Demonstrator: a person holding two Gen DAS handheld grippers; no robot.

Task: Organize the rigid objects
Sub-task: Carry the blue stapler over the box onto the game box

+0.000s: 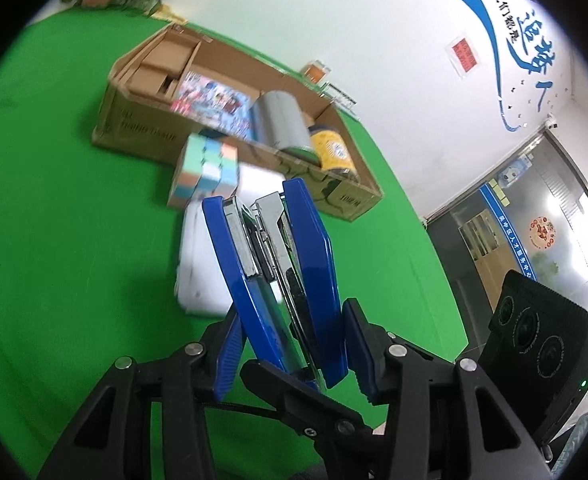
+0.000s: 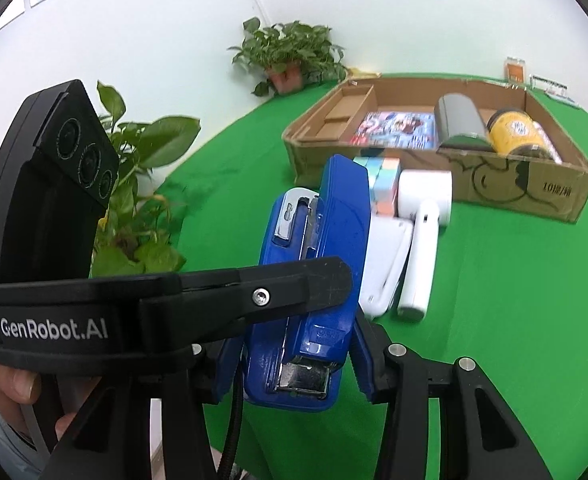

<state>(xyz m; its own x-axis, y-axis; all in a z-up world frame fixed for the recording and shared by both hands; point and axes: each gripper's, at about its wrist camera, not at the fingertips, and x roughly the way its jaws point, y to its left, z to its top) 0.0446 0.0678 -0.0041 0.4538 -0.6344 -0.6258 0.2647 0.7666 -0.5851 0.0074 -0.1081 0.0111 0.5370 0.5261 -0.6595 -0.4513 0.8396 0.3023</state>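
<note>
Left hand-held gripper (image 1: 290, 344): clamped on blue stapler (image 1: 278, 264).
Right hand-held gripper (image 2: 294, 364): clamped on the same stapler, above the green tabletop (image 2: 514, 280).

text: "GenRobot.AI" | on: left tongs (image 2: 298, 344) black strap

Left tongs (image 1: 294, 354) clamp a blue plastic stapler with metal inner parts (image 1: 278, 272); blue ribbed pads press both its sides, and it is lifted above the green counter (image 1: 54, 220). A second black tong arm crosses under the stapler's rear. Behind the stapler lie a white plastic device (image 1: 198, 272) and a pastel multicolour cube (image 1: 206, 172), touching. Further back, an open brown cardboard box (image 1: 134, 120) holds a colourful printed booklet (image 1: 214, 100), a grey cylinder (image 1: 282, 120) and a yellow-labelled jar (image 1: 332, 150). A black camera unit (image 1: 546, 344) sits at lower right.
</note>
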